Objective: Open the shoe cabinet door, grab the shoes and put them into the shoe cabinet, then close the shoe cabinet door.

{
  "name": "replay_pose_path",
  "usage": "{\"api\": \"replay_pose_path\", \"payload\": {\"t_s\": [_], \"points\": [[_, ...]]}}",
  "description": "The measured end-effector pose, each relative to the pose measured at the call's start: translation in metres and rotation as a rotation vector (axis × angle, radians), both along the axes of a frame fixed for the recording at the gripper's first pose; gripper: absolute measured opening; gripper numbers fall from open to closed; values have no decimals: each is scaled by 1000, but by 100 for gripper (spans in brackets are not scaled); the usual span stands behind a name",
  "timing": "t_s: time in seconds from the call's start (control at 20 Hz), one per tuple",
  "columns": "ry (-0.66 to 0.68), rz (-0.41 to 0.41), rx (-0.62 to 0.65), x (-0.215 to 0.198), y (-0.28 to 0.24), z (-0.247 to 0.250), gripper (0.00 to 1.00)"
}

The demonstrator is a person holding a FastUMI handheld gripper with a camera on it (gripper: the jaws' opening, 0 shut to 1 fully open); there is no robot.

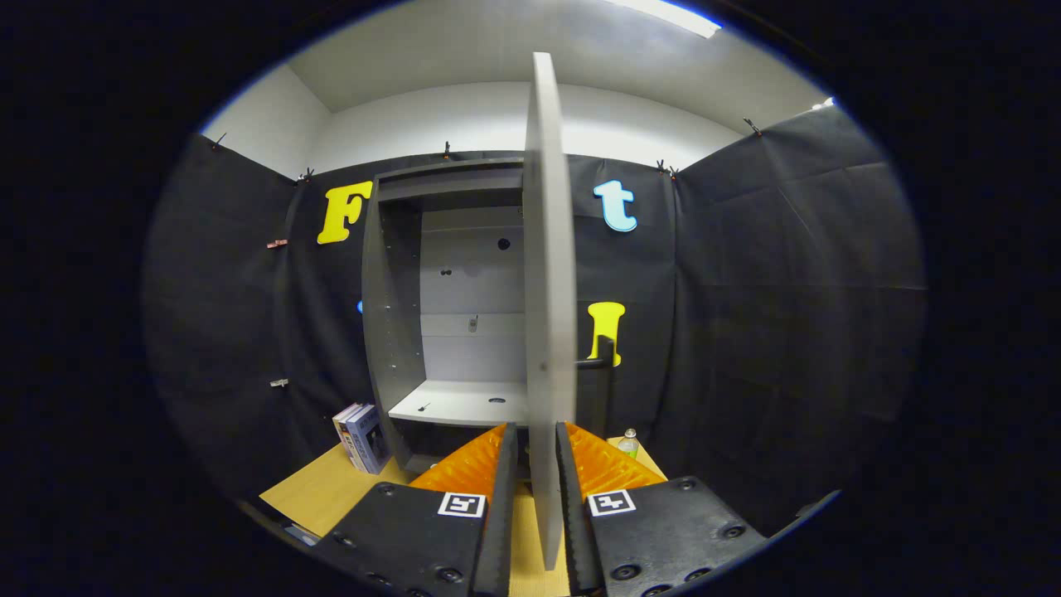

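We are looking along our gripper (536, 464), its fingers standing narrow with the free edge of the shoe cabinet door (549, 315) between them, pressing on both faces; the door is swinging wide, edge-on to us, its dark handle (598, 361) jutting right; beyond, the open shoe cabinet (398, 332) is showing a pale shelf (460, 402); on the wooden tabletop (323, 489), boxes (362, 437) are leaning at the cabinet's left corner; a small bottle (629, 442) is standing at its right; any label writing is proving too small to read.

Grey cabinet door (549, 274) and pale shelf (460, 404) — blue-covered books (362, 437) on a light wooden floor (327, 491).
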State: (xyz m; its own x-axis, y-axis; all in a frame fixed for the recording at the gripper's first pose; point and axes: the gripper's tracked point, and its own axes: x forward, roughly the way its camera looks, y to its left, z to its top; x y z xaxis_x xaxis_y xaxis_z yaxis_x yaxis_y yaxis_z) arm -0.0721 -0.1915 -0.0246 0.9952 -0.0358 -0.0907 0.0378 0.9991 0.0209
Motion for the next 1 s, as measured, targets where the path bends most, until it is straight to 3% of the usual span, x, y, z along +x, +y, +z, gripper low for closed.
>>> {"api": "replay_pose_path", "payload": {"t_s": [0.4, 1.0], "points": [[127, 108, 22, 3, 50, -59, 30], [523, 182, 46, 36, 149, -235, 31]]}}
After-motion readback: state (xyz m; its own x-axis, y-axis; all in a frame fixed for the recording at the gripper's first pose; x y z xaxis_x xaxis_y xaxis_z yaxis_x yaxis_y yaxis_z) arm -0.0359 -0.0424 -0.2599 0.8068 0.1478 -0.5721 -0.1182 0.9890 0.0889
